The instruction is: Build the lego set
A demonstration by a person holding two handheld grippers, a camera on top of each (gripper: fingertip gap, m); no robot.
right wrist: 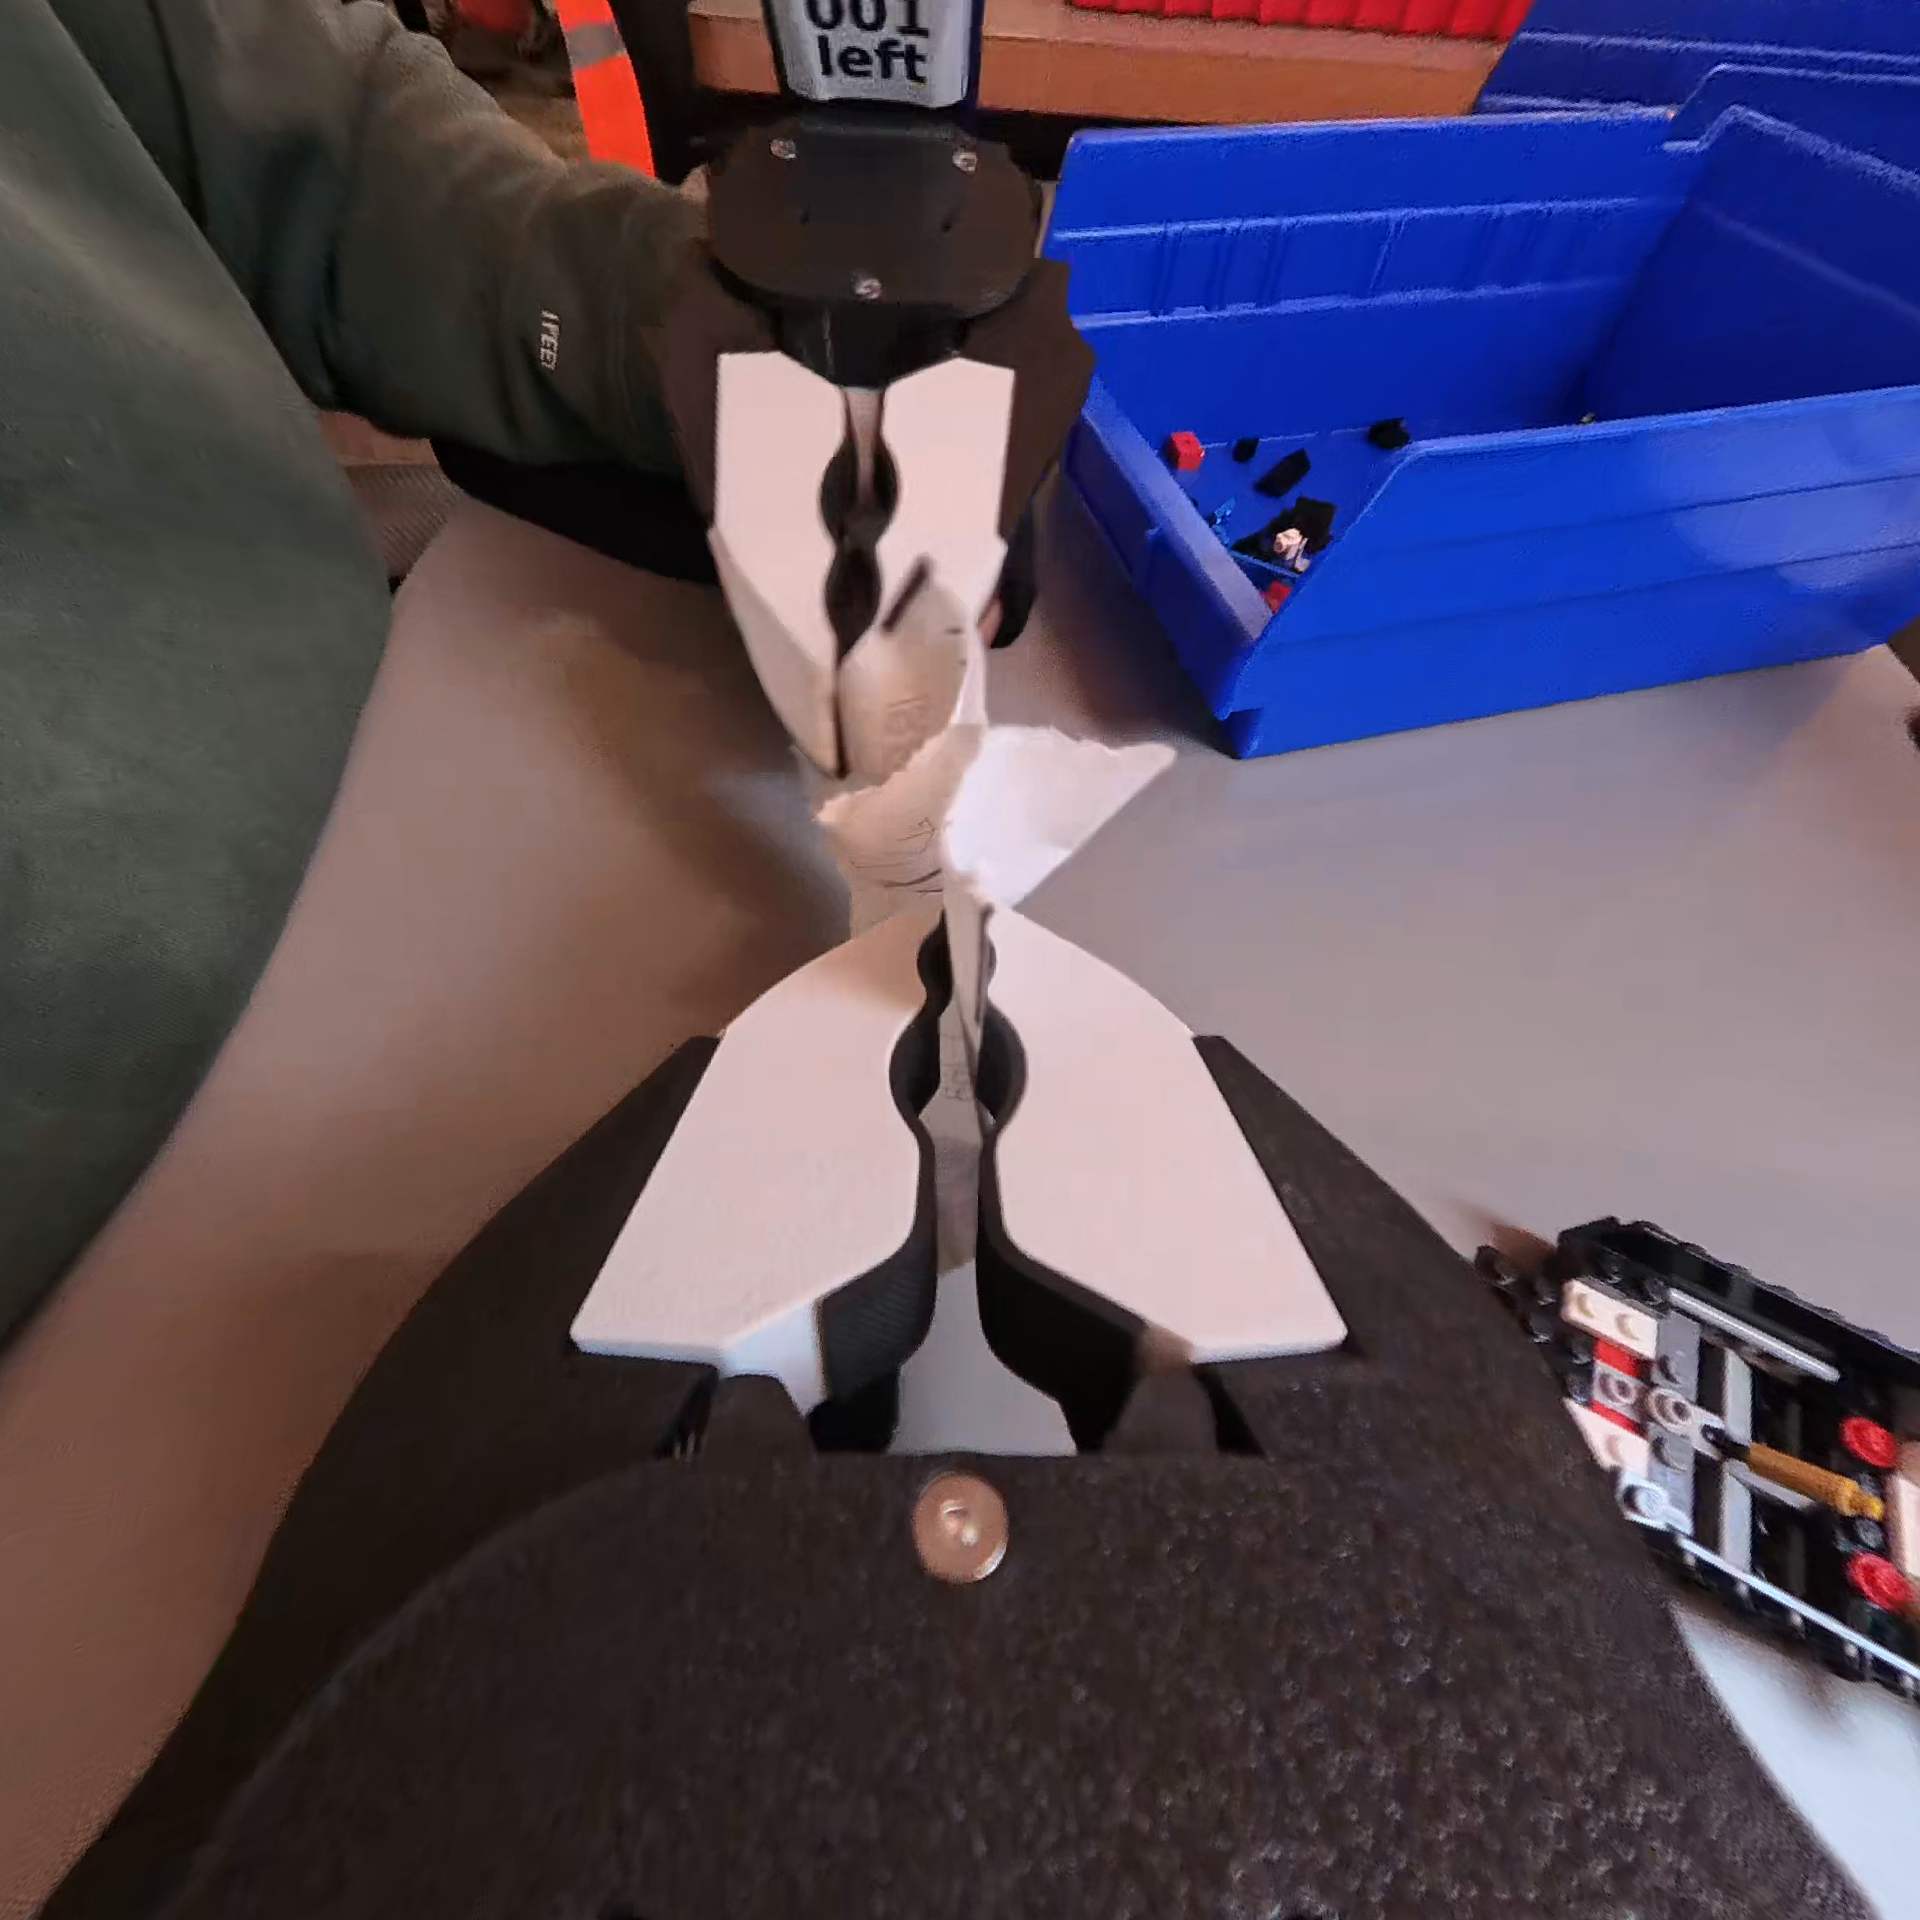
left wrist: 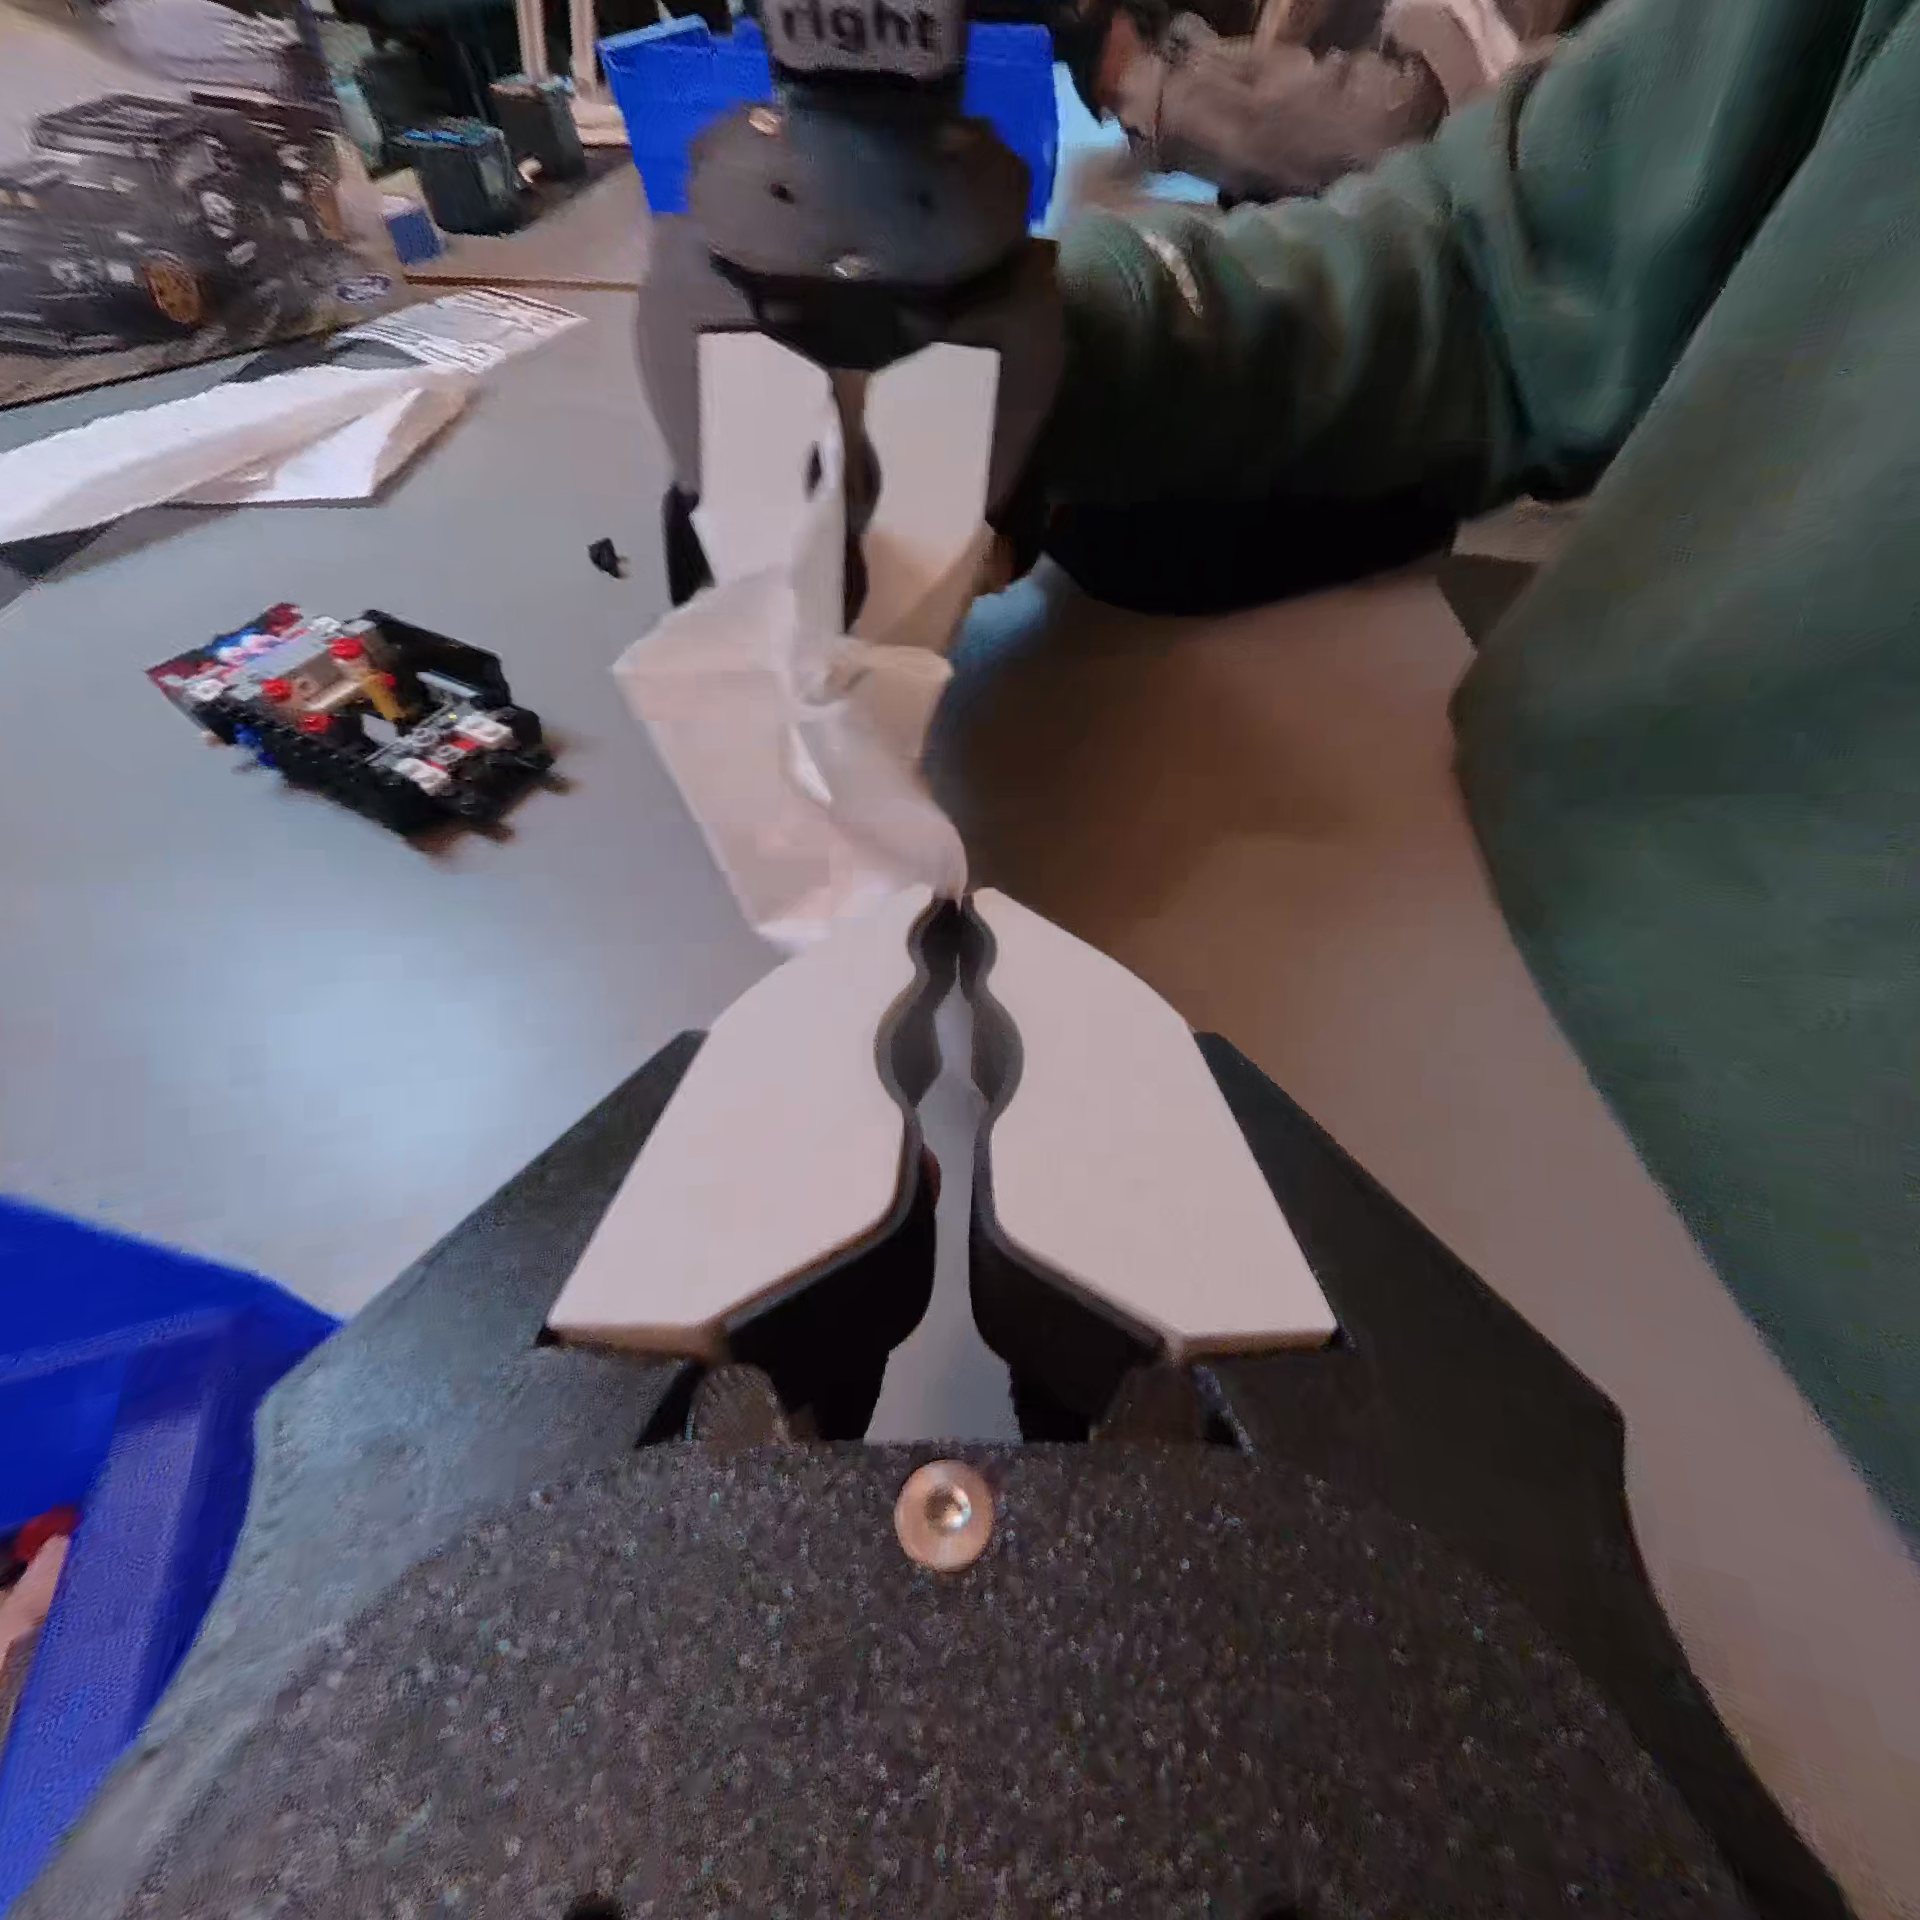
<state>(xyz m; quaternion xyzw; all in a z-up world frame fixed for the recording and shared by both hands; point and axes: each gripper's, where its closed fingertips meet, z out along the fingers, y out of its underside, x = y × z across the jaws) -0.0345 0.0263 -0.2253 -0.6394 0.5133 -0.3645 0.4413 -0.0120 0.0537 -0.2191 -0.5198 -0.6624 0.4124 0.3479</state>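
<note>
Grey tabletop [left wrist: 260, 1039] carries one half-built black lego car [left wrist: 358, 717]. Just beside it, one white paper bag [left wrist: 800, 748] hangs stretched between two grippers: left gripper [left wrist: 951, 909] and right gripper [right wrist: 961, 925] each pinch it tight. One blue bin [right wrist: 1558, 582] holds loose pieces.

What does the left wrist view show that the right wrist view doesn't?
Only the left wrist view shows the set's box with a car picture, flat white paper sheets beside it, and a small loose black piece on the table.

Only the right wrist view shows inside the big blue bin, where loose bricks lie.

Both show the left gripper and right gripper shut on one white paper bag, and the half-built black model.
</note>
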